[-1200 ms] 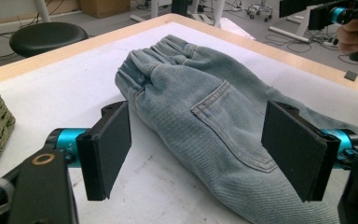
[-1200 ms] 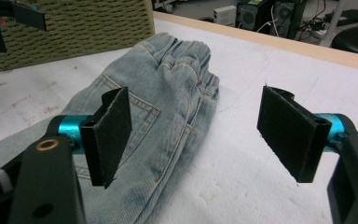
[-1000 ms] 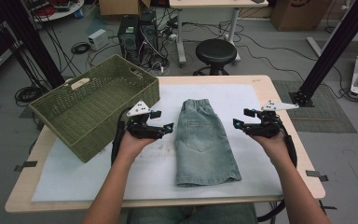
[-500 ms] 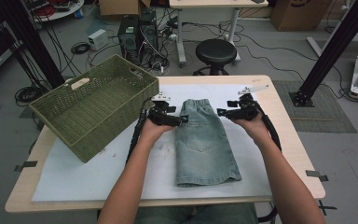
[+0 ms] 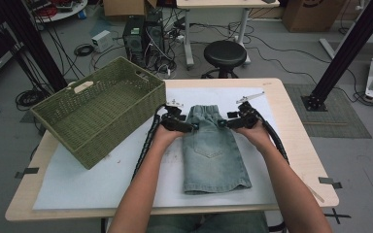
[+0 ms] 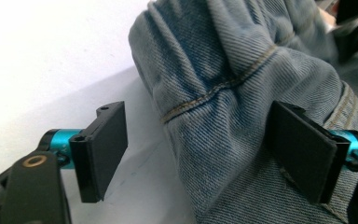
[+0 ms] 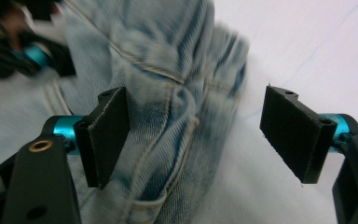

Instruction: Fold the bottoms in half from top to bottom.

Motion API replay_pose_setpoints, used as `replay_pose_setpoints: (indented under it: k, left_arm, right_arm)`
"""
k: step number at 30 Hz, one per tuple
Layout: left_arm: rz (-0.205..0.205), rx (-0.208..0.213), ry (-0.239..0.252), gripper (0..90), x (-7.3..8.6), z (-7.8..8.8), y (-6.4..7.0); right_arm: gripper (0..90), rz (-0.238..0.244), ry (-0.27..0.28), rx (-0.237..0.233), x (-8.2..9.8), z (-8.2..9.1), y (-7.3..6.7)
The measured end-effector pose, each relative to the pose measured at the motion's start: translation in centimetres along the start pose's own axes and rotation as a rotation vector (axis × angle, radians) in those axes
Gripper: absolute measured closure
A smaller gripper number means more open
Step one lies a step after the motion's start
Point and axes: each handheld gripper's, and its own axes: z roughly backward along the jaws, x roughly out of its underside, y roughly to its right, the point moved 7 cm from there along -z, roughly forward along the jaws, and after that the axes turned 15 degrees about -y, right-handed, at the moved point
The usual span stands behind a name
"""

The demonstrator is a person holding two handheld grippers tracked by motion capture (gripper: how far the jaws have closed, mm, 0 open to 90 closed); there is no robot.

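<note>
A pair of denim shorts (image 5: 213,150) lies flat at the centre of the frame on a white sheet (image 5: 77,179) covering the desk (image 5: 301,160). The left gripper (image 5: 193,127) and right gripper (image 5: 222,124) sit at the two corners of the waistband, near the frame's middle. Each gripper's jaws stand apart around a fold of waistband, not clamped. A green woven basket (image 5: 97,109) stands at the left, well apart from the shorts.

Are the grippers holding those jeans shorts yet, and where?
Nothing yet. Both open grippers, left and right, straddle the waistband corners of the faded blue denim shorts.
</note>
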Motion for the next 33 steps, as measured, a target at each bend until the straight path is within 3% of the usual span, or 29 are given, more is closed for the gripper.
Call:
replay_pose_setpoints:
  k: [3, 6, 8, 9, 17, 21, 27, 33]
  left_arm:
    - [-0.042, -0.003, -0.050, 27.1, 0.1, -0.5, 0.4]
    - [-0.044, 0.005, -0.067, 31.0, 0.0, -0.8, 0.7]
    - [-0.043, 0.008, -0.066, 32.6, 0.0, -0.8, 0.7]
    - [-0.043, 0.009, -0.066, 34.4, 0.0, -0.8, 0.7]
    - [-0.094, 0.038, -0.064, 59.2, 0.1, -0.6, 1.2]
    - [-0.114, 0.050, -0.055, 70.1, -0.1, -0.1, 1.5]
    - [-0.153, 0.070, -0.003, 75.1, -0.6, 1.9, 2.5]
    - [-0.226, 0.116, 0.075, 77.7, -0.7, 4.3, 4.9]
  right_arm:
    - [24.2, -0.015, -0.036, -0.008, 0.4, -1.2, 0.1]
    - [28.2, 0.006, -0.052, 0.013, 0.5, -1.1, 0.1]
    - [41.3, 0.019, -0.060, 0.008, 0.5, -1.0, 0.0]
    - [48.8, 0.033, -0.063, -0.028, 0.5, -1.0, -0.3]
    - [77.4, 0.043, -0.064, -0.025, 0.7, -0.5, 0.3]
    - [79.8, 0.062, -0.057, -0.008, 0.6, 0.1, 0.1]
    - [80.3, 0.102, 0.000, 0.000, 0.3, 2.0, -1.2]
    - [79.7, 0.156, 0.092, -0.003, 0.8, 4.5, -3.1]
